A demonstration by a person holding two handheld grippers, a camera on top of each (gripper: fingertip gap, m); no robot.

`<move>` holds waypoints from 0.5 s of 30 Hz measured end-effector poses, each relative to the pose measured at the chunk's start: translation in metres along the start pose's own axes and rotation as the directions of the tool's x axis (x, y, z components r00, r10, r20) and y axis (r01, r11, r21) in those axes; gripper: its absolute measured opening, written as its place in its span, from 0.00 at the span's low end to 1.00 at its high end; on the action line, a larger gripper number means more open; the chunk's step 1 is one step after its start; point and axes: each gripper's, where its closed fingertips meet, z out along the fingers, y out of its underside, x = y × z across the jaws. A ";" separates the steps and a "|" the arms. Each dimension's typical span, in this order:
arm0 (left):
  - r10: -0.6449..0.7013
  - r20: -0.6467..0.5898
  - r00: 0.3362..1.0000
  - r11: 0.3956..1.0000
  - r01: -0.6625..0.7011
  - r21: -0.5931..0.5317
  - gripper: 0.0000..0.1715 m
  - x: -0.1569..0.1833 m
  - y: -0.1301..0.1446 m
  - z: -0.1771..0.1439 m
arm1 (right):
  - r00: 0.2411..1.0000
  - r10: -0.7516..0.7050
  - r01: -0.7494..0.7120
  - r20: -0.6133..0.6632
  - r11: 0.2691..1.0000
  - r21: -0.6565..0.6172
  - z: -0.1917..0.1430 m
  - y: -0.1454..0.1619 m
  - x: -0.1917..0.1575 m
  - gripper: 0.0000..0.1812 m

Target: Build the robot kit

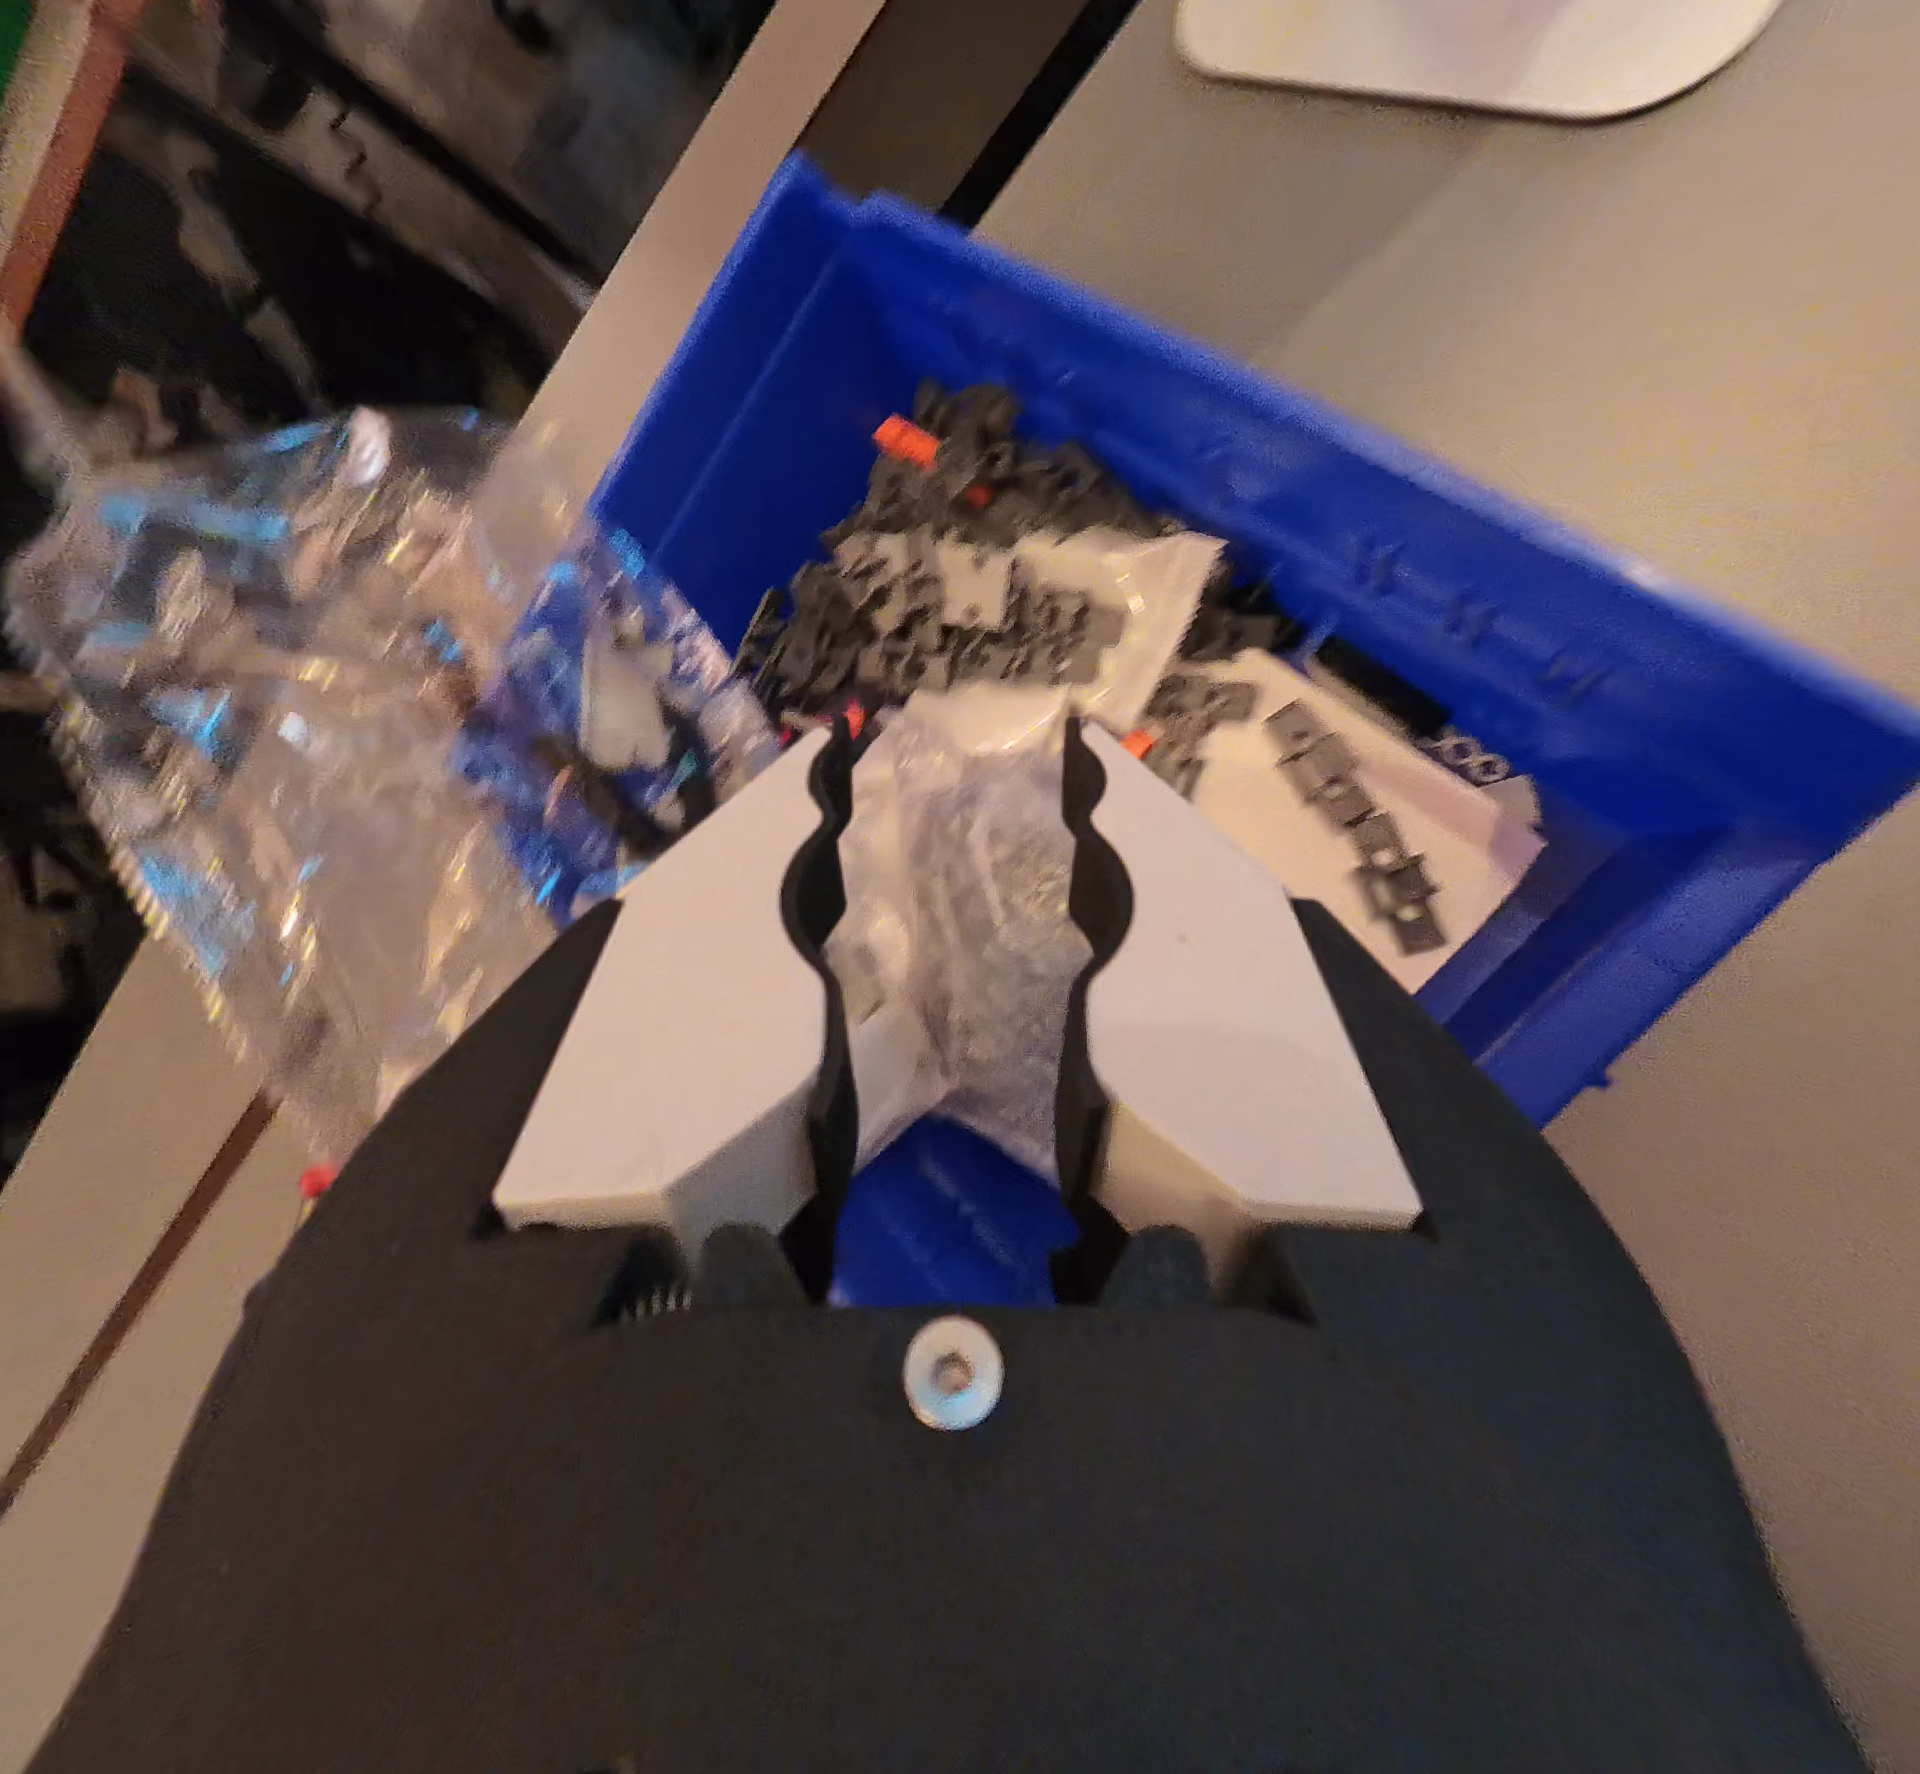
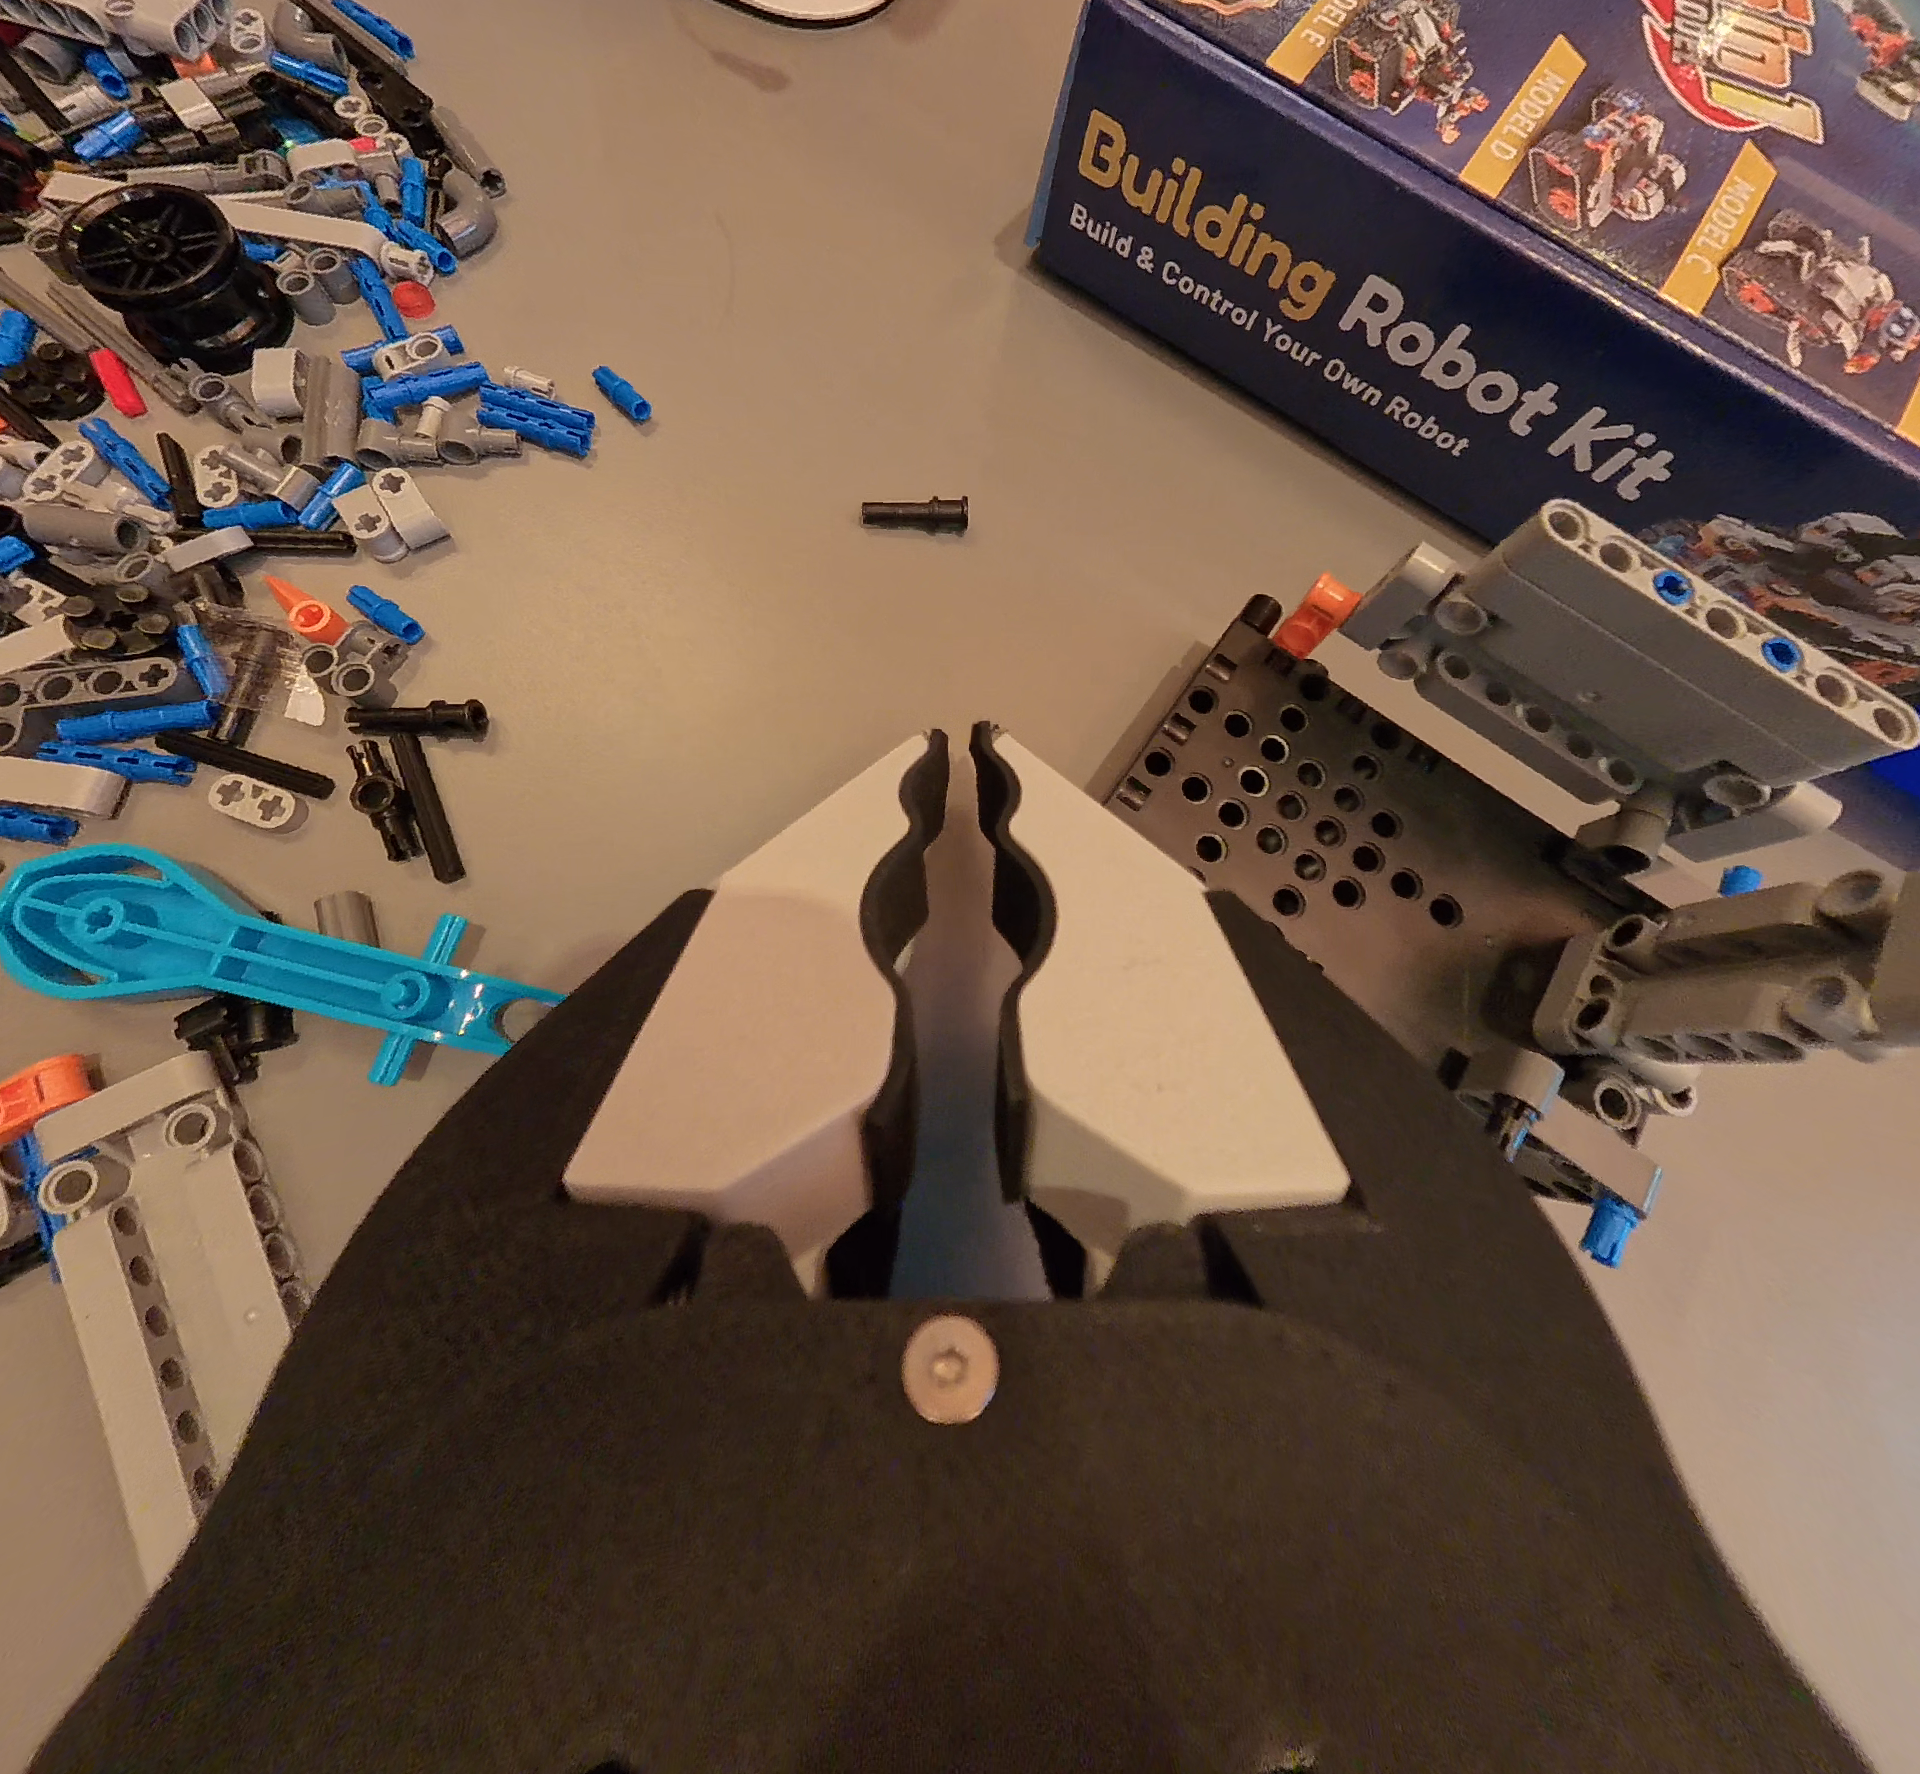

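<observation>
The left gripper [image 1: 956,737] hangs over one blue bin [image 1: 1351,519] on the grey table [image 1: 1558,290], its fingers apart with a crinkled clear bag [image 1: 966,903] between them, though blur hides whether they touch it; the bin holds a heap of small black parts [image 1: 935,602], and a second clear bag [image 1: 281,685] lies over its left wall. The right gripper [image 2: 958,735] has its fingers nearly together with nothing between them, tips above bare table [image 2: 831,322]. Ahead of them lies one lone black pin [image 2: 914,513], long axis left to right, between a loose parts pile [image 2: 229,322] and one dark-blue box [image 2: 1507,197], with one perforated black plate assembly [image 2: 1309,810] just right and one turquoise tool [image 2: 229,955] at left.
</observation>
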 end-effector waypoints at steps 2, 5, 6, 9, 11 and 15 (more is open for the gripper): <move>0.026 -0.091 0.996 0.999 -0.028 -0.017 0.23 0.021 -0.009 0.012 | 1.000 0.001 -0.001 -0.002 1.000 -0.002 0.000 0.001 0.001 0.01; 0.059 -0.198 0.979 0.994 -0.077 -0.083 0.23 0.045 -0.006 0.045 | 1.000 0.003 -0.003 -0.005 1.000 0.000 -0.001 0.001 0.001 0.01; 0.064 -0.216 0.974 0.990 -0.089 -0.107 0.23 0.050 -0.003 0.057 | 1.000 0.004 -0.004 -0.006 1.000 0.002 -0.001 0.000 0.001 0.01; 0.107 -0.207 0.972 0.974 -0.144 -0.174 0.21 0.055 0.009 0.087 | 1.000 0.009 -0.009 -0.005 1.000 0.009 -0.003 0.000 0.002 0.01; 0.114 -0.209 0.971 0.968 -0.156 -0.197 0.17 0.060 0.015 0.099 | 1.000 0.013 -0.013 -0.001 1.000 0.015 -0.003 -0.001 0.002 0.01; 0.097 -0.177 0.979 0.979 -0.126 -0.159 0.04 0.056 0.012 0.103 | 1.000 0.017 -0.017 0.007 1.000 0.021 -0.003 -0.001 0.002 0.01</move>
